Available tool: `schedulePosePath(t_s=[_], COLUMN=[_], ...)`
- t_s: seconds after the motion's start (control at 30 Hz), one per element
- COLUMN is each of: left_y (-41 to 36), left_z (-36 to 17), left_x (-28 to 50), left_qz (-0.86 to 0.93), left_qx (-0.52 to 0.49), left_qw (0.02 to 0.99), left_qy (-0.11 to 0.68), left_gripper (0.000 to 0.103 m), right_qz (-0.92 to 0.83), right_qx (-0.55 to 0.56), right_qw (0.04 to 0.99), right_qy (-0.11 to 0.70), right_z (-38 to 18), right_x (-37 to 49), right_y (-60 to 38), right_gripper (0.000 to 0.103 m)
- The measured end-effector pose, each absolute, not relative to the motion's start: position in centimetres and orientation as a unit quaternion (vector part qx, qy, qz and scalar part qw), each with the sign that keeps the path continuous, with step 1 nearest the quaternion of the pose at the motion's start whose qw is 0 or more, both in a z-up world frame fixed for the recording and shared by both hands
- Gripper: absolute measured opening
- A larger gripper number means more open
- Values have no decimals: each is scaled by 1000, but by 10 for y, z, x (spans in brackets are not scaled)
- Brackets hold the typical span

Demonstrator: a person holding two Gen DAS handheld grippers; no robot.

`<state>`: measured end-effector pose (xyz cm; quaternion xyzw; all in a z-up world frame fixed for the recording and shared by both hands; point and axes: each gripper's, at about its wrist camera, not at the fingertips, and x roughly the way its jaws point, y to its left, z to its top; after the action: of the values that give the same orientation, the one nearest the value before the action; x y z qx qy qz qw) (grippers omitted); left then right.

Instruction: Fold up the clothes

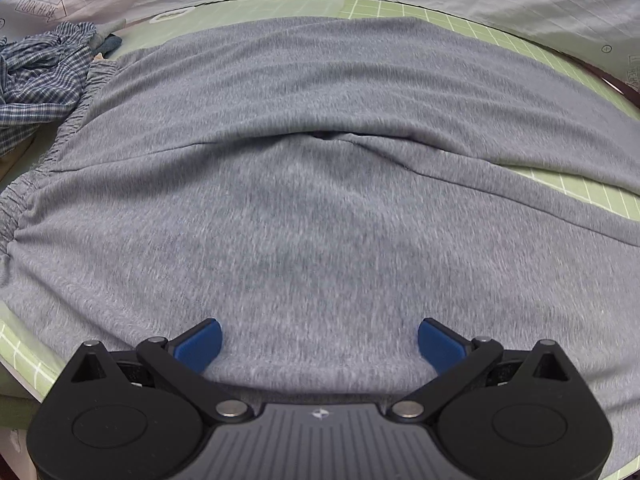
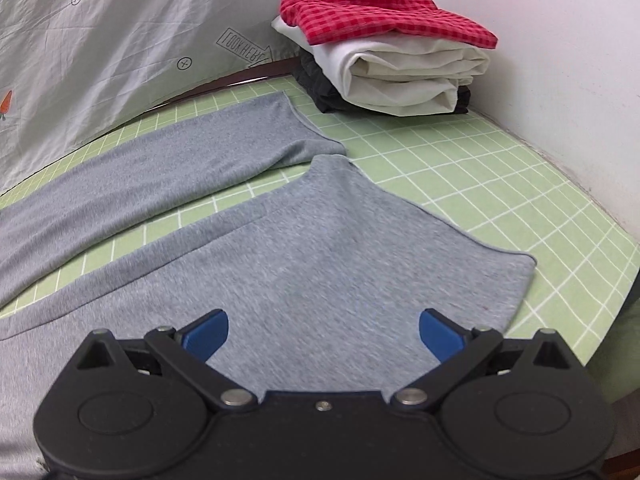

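Observation:
A pair of grey knit trousers [image 1: 320, 208] lies spread flat on the green grid mat [image 1: 580, 188], its gathered waistband [image 1: 68, 132] at the left. In the right wrist view the two legs [image 2: 304, 248] stretch apart, the far leg [image 2: 160, 172] ending near the folded pile. My left gripper [image 1: 320, 340] hovers open over the seat of the trousers, nothing between its blue fingers [image 1: 200, 344]. Above the near leg's hem, my right gripper [image 2: 324, 336] is open too, with its blue fingers [image 2: 440, 336] empty.
A crumpled blue checked shirt [image 1: 36, 80] lies at the mat's left end. At the far right corner a folded stack [image 2: 392, 48] holds a red checked piece on white and black ones. A white printed sheet [image 2: 100, 40] hangs behind; a wall [image 2: 560, 60] bounds the right.

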<state>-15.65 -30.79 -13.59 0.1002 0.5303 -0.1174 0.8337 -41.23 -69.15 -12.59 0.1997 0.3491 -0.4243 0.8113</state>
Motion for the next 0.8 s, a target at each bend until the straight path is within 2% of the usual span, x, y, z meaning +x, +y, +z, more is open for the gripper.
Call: schedulePosePath(t_s=[0.4, 0.8], left_y=[-316, -315], left_z=[-136, -135], left_x=[-167, -165], left_qz=[-58, -68], left_qx=[61, 65], left_qw=[841, 836], left_qy=[535, 540], left_gripper=[103, 103], right_qz=[-430, -381], right_qx=[284, 269], right_qw=[786, 808], right_qy=[341, 359], right_z=[-149, -149], right_x=[-466, -444], right_y=[-718, -682], right_gripper=[103, 103])
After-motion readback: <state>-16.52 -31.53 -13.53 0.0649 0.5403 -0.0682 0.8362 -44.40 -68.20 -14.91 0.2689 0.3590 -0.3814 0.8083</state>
